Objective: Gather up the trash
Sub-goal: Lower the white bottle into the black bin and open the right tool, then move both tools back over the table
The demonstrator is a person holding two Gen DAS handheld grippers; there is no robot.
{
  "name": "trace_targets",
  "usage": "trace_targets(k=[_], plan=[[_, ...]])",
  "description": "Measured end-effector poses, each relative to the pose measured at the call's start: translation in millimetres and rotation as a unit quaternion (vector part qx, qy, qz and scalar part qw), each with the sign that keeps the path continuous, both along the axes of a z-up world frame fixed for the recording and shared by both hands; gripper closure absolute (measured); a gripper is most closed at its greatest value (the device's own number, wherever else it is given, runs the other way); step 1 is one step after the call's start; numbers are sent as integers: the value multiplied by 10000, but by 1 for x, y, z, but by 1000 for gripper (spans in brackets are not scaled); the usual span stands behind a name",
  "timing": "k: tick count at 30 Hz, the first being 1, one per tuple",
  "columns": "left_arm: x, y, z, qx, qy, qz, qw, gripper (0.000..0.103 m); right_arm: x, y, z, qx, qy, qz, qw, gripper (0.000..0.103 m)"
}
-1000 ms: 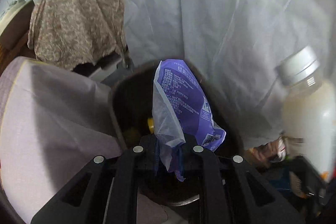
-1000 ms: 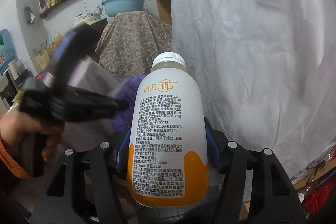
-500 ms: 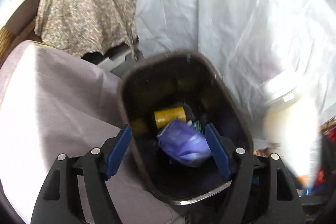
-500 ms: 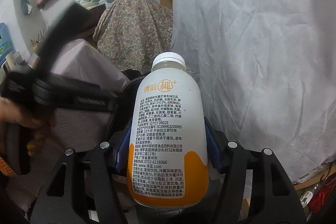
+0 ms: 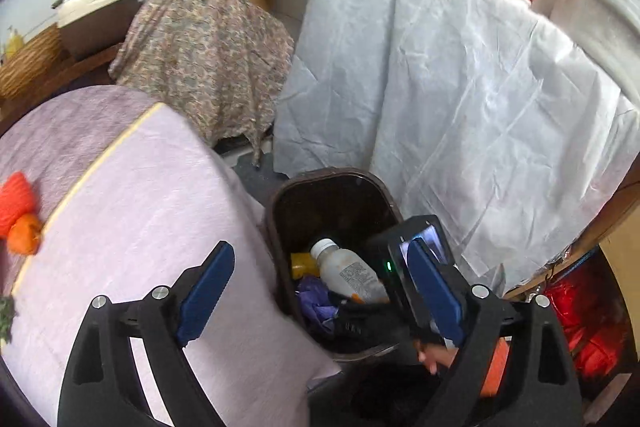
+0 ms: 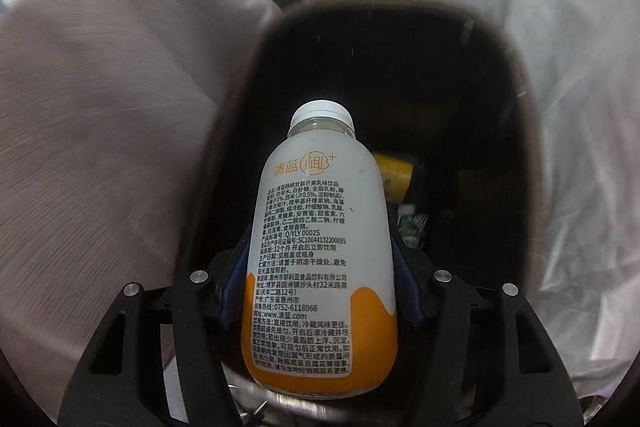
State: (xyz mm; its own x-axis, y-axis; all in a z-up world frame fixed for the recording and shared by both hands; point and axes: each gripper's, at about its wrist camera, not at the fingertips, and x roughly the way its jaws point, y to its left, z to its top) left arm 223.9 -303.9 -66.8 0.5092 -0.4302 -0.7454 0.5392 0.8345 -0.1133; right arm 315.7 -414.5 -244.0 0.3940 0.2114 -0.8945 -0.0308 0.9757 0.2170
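A dark trash bin [image 5: 276,211] stands on the floor between a covered table and a white sheet. My left gripper [image 5: 320,283] is open and empty above and in front of the bin. My right gripper [image 6: 320,291] is shut on a white and orange drink bottle [image 6: 320,259] and holds it over the bin's mouth [image 6: 516,75], cap pointing in. The bottle [image 5: 344,271] also shows inside the bin's opening in the left wrist view. A purple wrapper [image 5: 316,301] and a yellow item [image 5: 302,263] lie in the bin.
A table under a mauve cloth [image 5: 132,211] is to the left, with orange items [image 5: 18,219] on it. A white sheet [image 5: 460,99] hangs to the right. A floral cloth [image 5: 208,55] covers something behind. Red bags [image 5: 584,331] sit low right.
My left gripper opened and dropped the purple wrapper into the bin, then pulled up and back. My right gripper moved down over the bin with the bottle.
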Motion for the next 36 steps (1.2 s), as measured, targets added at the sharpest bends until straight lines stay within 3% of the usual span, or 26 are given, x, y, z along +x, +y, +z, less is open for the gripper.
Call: trace_targets(k=[6, 11, 14, 21, 28, 32, 36], plan=[[-1, 28, 5, -26, 6, 187, 9998, 15, 25, 0, -34, -162, 664, -85, 9976, 41], [-5, 49, 10, -67, -60, 246, 9997, 15, 25, -1, -36, -97, 701, -441, 9965, 30], [-9, 66, 15, -57, -115, 276, 9995, 15, 16, 0, -13, -211, 273, -566, 9978, 30], [-36, 140, 37, -186, -459, 571, 9971, 11, -49, 17, 82, -87, -1377, -567, 9888, 30], [-52, 243, 47, 1, -750, 1560, 9849, 9, -89, 89, 187, 219, -2583, 387, 9650, 30], [-59, 298, 41, -288, -598, 2185, 9736, 9, -97, 139, 213, 700, -2800, 926, 9529, 30], [-62, 342, 34, -375, -498, 2655, 9621, 9, -99, 188, 221, 684, -2894, 1363, 9450, 30]])
